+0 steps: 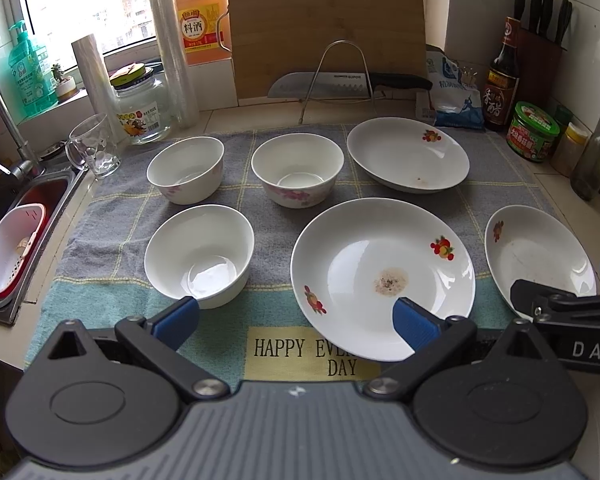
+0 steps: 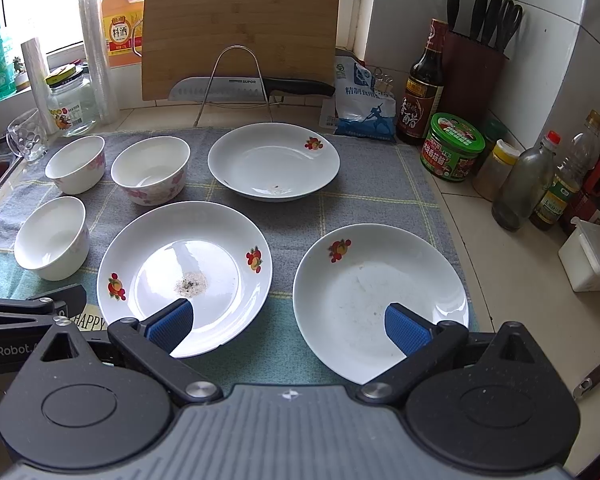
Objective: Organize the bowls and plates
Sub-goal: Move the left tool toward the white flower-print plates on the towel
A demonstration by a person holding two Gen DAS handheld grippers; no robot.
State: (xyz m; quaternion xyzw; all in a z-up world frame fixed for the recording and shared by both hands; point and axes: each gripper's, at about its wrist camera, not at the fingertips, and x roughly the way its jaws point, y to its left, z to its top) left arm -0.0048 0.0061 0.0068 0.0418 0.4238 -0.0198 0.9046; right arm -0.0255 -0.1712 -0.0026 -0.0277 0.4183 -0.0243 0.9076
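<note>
Mat lettering (image 1: 314, 354) partly plate-covered (image 1: 382, 276)

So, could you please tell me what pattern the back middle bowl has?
Pink flowers on white, on the back middle bowl; clearest in the left wrist view.

Left gripper (image 1: 296, 320) hangs low over the near edge of the cloth (image 1: 236, 196), blue fingers (image 1: 176, 318) spread wide, nothing between them. Three bowls on the cloth's left half: one at the near left (image 1: 199, 254), one at the far left (image 1: 185, 169), a flowered one (image 1: 297, 170) mid-cloth toward the far edge. None touching. Three plates too: a stained one (image 1: 382, 276) near the middle of the near edge, another (image 1: 408, 154) toward the far right corner, a third (image 1: 538, 258) at the right edge. The right gripper (image 1: 572, 304) pokes in over that third plate's near rim. A glass mug (image 1: 94, 152) stands off the cloth's far left corner, beside the sink (image 1: 28, 216).
</note>
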